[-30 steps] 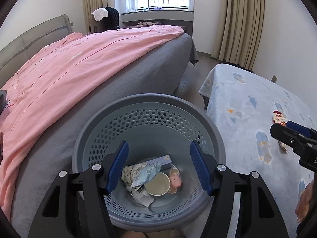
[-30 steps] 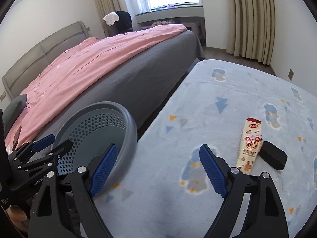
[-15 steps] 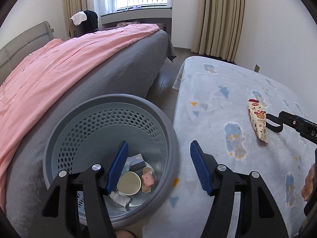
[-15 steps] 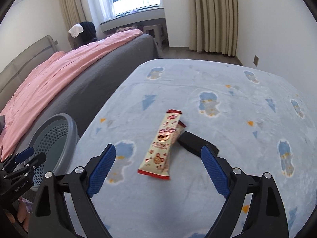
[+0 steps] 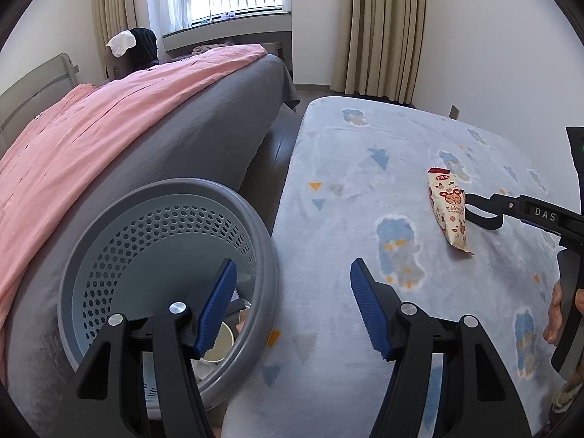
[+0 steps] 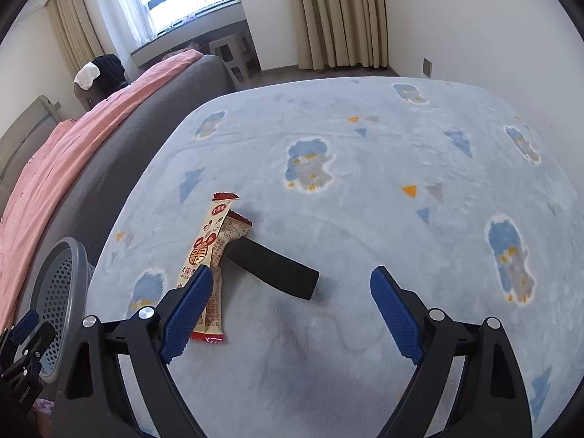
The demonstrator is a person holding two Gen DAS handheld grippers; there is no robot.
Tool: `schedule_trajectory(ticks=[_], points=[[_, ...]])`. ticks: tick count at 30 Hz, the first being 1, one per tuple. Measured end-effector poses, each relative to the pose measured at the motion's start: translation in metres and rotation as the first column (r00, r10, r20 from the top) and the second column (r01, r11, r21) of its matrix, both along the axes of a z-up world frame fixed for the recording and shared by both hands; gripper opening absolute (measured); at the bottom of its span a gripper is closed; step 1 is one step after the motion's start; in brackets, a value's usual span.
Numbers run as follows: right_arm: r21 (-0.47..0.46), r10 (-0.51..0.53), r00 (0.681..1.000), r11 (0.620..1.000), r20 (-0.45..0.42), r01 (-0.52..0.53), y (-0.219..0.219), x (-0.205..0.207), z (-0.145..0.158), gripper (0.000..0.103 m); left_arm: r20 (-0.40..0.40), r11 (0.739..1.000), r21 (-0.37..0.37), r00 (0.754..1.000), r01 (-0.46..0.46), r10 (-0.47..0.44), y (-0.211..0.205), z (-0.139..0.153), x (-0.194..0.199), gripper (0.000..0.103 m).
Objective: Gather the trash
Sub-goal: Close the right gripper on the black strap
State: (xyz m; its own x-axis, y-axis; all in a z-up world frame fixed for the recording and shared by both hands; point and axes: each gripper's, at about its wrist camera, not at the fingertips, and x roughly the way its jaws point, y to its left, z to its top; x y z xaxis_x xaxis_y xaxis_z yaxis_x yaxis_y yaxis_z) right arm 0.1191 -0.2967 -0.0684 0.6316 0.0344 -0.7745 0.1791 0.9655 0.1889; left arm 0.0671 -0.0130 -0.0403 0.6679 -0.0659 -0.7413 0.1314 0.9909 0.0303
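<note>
Two cream-and-red snack wrappers (image 6: 206, 248) lie overlapped on the pale blue rug (image 6: 365, 182), beside a black block (image 6: 273, 266). My right gripper (image 6: 294, 312) hangs open just short of them. Its left finger covers the wrappers' near end, and nothing sits between the pads. In the left wrist view the wrappers (image 5: 450, 211) lie far right, with a finger (image 5: 536, 213) of the right gripper reaching in beside them. My left gripper (image 5: 292, 310) stands open over the grey perforated basket's rim (image 5: 164, 189), gripping nothing. A paper cup (image 5: 219, 343) shows inside the basket.
A bed with a grey cover (image 5: 189, 138) and pink blanket (image 5: 91, 135) runs along the left, close behind the basket (image 6: 54, 284). A person's hand (image 5: 556, 310) holds the right tool. Curtains and a window stand at the far wall.
Both views have swung right, from the basket toward the rug. The right gripper has come down close to the wrappers and the black block. The basket has slid left in the left wrist view.
</note>
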Motion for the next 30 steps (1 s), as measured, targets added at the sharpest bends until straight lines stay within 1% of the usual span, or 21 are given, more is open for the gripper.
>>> schedule_trajectory(ticks=[10,13,16,21,23,24,25,26,27,28,30], points=[[0.004,-0.038,0.999,0.999,-0.028,0.039,-0.008,0.015,-0.012,0.086,0.003,0.999,0.020,0.999,0.036,-0.036,-0.011,-0.003,-0.003,0.062],[0.000,-0.034,0.999,0.999,-0.035,0.034,-0.007,0.019,-0.015,0.084,0.000,0.999,0.021,0.999,0.045,-0.045,-0.013,-0.003,-0.004,0.062],[0.001,-0.027,0.999,1.000,-0.046,0.027,-0.006,0.024,-0.019,0.080,0.000,0.998,0.022,0.999,0.053,-0.053,-0.015,-0.004,-0.005,0.062],[-0.003,-0.006,0.998,1.000,-0.063,0.006,-0.003,0.028,-0.024,0.066,0.001,0.998,0.029,0.998,0.055,-0.055,-0.017,-0.005,-0.006,0.062],[-0.005,0.005,0.998,1.000,-0.069,-0.005,-0.001,0.028,-0.024,0.055,0.003,0.998,0.031,0.999,0.055,-0.055,-0.017,-0.005,-0.006,0.062],[-0.002,0.012,0.997,1.000,-0.073,-0.012,0.000,0.028,-0.025,0.053,0.004,0.998,0.032,0.999,0.054,-0.054,-0.017,-0.005,-0.006,0.062],[-0.002,0.016,0.997,1.000,-0.075,-0.016,0.000,0.028,-0.025,0.047,0.005,0.998,0.034,0.999,0.053,-0.054,-0.018,-0.005,-0.006,0.062],[-0.001,0.022,0.997,1.000,-0.076,-0.022,0.001,0.028,-0.026,0.038,0.006,0.998,0.033,0.999,0.053,-0.053,-0.018,-0.005,-0.007,0.062],[0.001,0.026,0.997,1.000,-0.077,-0.026,0.001,0.028,-0.026,0.033,0.005,0.998,0.033,0.999,0.053,-0.053,-0.018,-0.005,-0.007,0.062],[0.004,0.029,0.996,1.000,-0.079,-0.029,0.001,0.027,-0.026,0.026,0.005,0.998,0.034,0.999,0.053,-0.053,-0.018,-0.005,-0.007,0.062],[0.021,0.036,0.997,0.999,-0.074,-0.035,0.000,0.026,-0.025,0.020,0.006,0.998,0.038,0.998,0.055,-0.055,-0.019,-0.005,-0.007,0.062]])
